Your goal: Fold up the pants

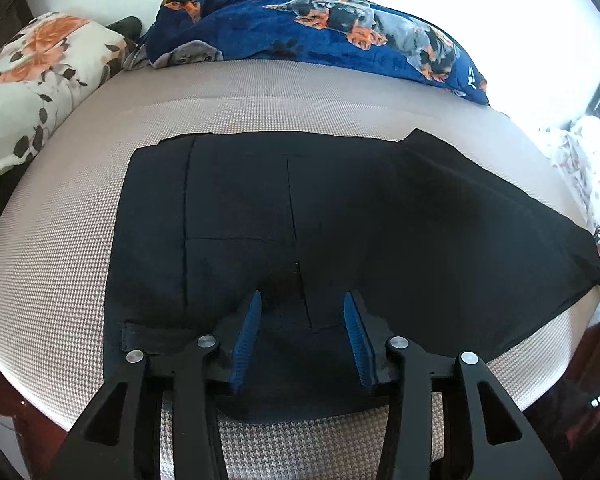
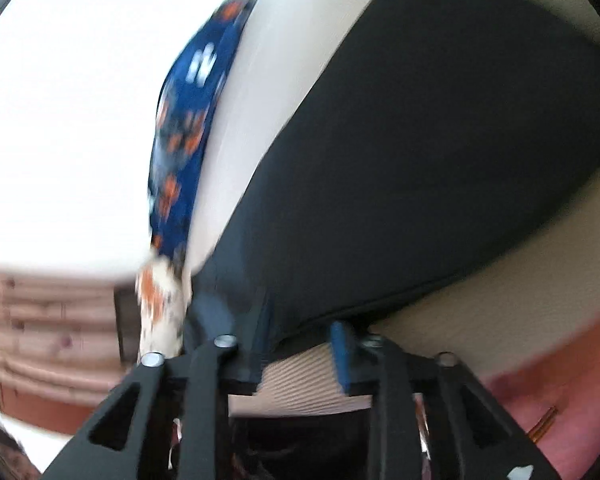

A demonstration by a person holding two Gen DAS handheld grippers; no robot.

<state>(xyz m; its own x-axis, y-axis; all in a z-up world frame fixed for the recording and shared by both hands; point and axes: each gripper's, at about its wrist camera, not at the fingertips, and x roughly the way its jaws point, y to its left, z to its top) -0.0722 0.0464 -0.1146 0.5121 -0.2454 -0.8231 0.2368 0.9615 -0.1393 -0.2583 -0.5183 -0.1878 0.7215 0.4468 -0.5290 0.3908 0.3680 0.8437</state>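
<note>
Black pants lie spread flat on a beige houndstooth bed cover, the waist end near the front edge. My left gripper hovers over that end, open, its blue pads wide apart above the cloth with nothing pinched. The right wrist view is blurred. There the pants stretch away up the bed cover. My right gripper stands at their near edge with its jaws apart, bed cover showing between the fingers. I cannot tell whether a fingertip touches the cloth.
A blue dog-print blanket lies bunched along the far side of the bed. A floral pillow sits at the far left and a pale printed cloth at the right. The dark wooden bed frame borders the front.
</note>
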